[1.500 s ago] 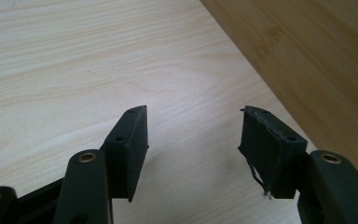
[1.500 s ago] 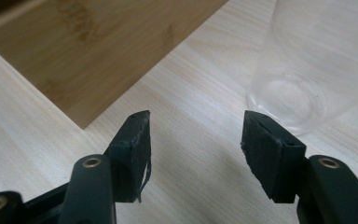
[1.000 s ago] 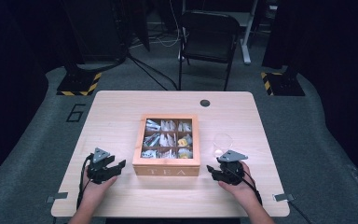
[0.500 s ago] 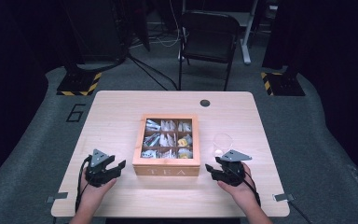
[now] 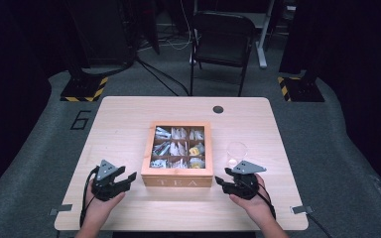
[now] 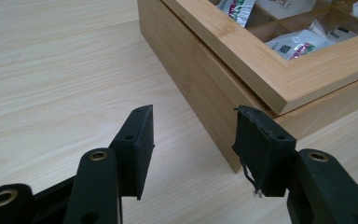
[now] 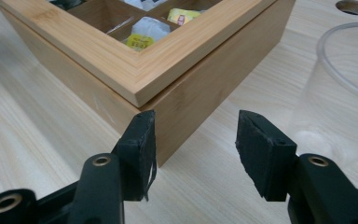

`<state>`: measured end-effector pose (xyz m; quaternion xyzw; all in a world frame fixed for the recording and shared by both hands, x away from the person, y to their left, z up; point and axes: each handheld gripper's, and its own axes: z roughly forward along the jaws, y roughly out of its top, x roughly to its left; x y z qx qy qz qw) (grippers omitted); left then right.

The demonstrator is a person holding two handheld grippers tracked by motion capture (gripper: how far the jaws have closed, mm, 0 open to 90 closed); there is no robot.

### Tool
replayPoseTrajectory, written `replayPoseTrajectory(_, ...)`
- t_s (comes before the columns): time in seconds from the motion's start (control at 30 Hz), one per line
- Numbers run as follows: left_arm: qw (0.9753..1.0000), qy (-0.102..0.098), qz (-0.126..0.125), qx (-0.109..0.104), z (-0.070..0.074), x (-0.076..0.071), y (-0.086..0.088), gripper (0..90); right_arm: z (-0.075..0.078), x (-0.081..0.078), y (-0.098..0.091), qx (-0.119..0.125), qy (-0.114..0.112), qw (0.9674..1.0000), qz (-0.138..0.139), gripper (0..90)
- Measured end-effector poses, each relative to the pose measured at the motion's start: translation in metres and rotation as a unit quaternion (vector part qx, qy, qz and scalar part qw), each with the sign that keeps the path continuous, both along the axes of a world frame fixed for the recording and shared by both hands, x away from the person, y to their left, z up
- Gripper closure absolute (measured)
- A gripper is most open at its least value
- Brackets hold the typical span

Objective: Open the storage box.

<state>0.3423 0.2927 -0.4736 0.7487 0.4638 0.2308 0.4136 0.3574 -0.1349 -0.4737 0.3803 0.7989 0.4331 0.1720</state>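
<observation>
At the near edge of the table: both hands rest low, one gripper at each front corner of the tea box (image 5: 177, 154).
Left gripper (image 5: 113, 177): jaws apart with nothing between them; they have just been closing a little. Compared with a second ago it has edged slightly up and toward the box.
Right gripper (image 5: 235, 182): jaws apart, empty; place unchanged from the earlier pictures.
Tea box, from the left gripper: just ahead and to the right of the jaws, its near corner (image 6: 242, 140) close behind the right jaw, not touching.
Tea box, from the right gripper: just ahead and to the left, its corner (image 7: 168, 112) above the left jaw.
Lid: glazed wooden frame lying closed on the box, sachets visible in the compartments.
Clear cup (image 5: 236, 153): just ahead of the right gripper, beside the box.
Judgement: the small shift reads as lining up on the box corners, probably to lift the lid; no contact made yet.
</observation>
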Motion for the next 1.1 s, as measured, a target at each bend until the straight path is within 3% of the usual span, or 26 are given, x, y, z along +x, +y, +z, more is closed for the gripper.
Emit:
replayPoseTrajectory(0.6,0.9994,-0.002,-0.034,0.002,0.002,-0.003,-0.01,50.7,-0.003,0.0,0.01,0.003,0.013,0.9993,0.035,51.4)
replayPoseTrajectory(1.1,0.9991,-0.004,-0.043,0.001,0.003,-0.008,-0.011,53.4,-0.006,0.003,0.021,-0.006,0.013,0.9991,0.04,51.4)
